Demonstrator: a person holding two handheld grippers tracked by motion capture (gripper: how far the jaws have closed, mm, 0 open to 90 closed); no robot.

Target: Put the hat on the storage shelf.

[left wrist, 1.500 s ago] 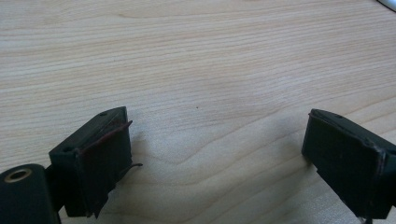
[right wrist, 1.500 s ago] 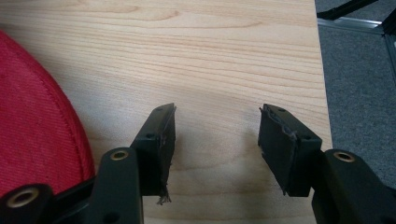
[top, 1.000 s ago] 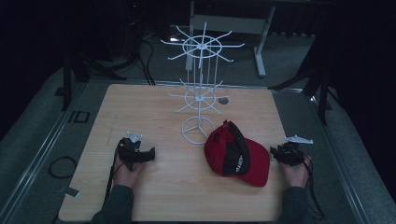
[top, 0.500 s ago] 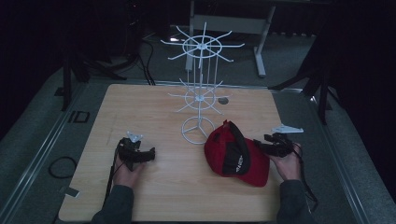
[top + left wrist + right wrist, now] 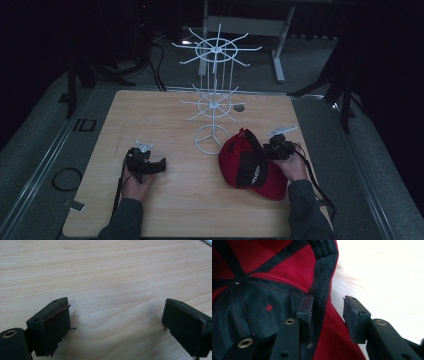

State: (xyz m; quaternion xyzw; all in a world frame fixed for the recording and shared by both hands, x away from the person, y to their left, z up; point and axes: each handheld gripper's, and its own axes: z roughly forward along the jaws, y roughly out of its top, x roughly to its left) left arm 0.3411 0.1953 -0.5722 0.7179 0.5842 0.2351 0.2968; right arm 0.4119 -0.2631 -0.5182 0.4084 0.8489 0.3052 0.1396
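At the table's near right, our right gripper (image 5: 327, 315) straddles the rim of the red cap (image 5: 252, 162), its jaws just closing, 1 inside, 1 outside, not yet pinching. Our left gripper (image 5: 116, 325) rests wide open on bare table (image 5: 150, 115), beside the white wire rack (image 5: 215, 100).

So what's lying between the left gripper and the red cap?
Nothing: in the high view, bare wooden tabletop separates the left gripper from the red cap. The white wire rack's base ring sits farther back.
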